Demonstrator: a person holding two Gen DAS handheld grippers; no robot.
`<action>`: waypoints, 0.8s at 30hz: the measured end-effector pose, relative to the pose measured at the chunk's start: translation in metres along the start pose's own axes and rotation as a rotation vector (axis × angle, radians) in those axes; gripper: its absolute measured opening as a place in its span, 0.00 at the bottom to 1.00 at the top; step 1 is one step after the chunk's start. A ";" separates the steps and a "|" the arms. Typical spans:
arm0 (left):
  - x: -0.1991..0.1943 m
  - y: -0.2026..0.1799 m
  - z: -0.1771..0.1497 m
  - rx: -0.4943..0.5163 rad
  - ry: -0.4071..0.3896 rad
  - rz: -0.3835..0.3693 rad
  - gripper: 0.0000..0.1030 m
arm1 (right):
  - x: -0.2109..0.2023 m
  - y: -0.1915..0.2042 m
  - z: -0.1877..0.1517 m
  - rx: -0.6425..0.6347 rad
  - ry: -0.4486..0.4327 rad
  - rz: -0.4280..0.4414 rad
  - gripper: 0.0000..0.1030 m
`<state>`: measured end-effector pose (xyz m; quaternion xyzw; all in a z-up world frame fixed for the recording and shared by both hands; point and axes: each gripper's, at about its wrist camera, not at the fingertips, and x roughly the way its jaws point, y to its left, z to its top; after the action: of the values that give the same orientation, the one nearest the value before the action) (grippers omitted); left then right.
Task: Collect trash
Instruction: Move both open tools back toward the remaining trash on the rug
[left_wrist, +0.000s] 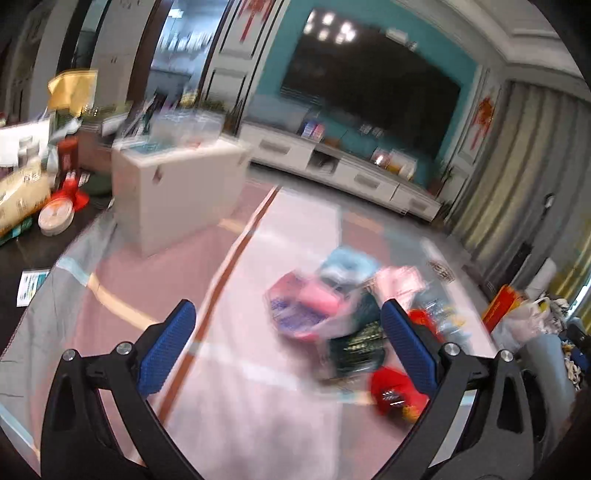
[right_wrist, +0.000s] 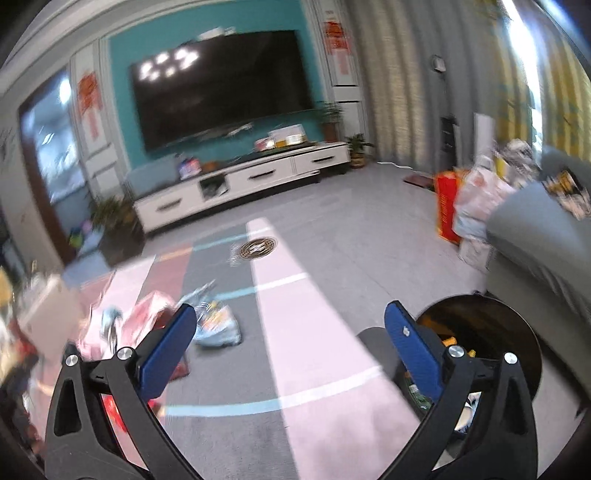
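Blue fingers (left_wrist: 397, 325) on both grippers spread wide — wrappers (left_wrist: 325, 317) litter the rug (right_wrist: 295, 332).

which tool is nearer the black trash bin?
Right. The right tool hangs open with the black trash bin just past its right finger. The left tool is open over the wrapper pile; no bin in its view.

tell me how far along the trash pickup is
Some looks done: the black bin by the right gripper already holds a few wrappers. Nothing is in hand; both grippers are open and empty, the left gripper facing a blurred pile of wrappers on the mat. Left: that pile, plus the pale blue bag.
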<state>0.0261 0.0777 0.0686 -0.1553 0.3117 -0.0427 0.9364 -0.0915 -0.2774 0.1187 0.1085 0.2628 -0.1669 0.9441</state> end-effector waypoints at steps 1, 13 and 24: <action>0.003 0.007 0.000 -0.035 0.027 -0.006 0.97 | 0.006 0.012 -0.004 -0.050 0.017 0.000 0.97; -0.008 0.012 -0.003 -0.054 -0.006 -0.019 0.97 | 0.023 0.077 -0.034 -0.232 0.067 0.036 0.97; -0.002 0.006 -0.007 -0.042 0.039 -0.024 0.97 | 0.034 0.088 -0.045 -0.249 0.103 0.043 0.97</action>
<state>0.0205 0.0814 0.0623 -0.1775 0.3286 -0.0502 0.9263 -0.0521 -0.1917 0.0735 0.0045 0.3273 -0.1067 0.9389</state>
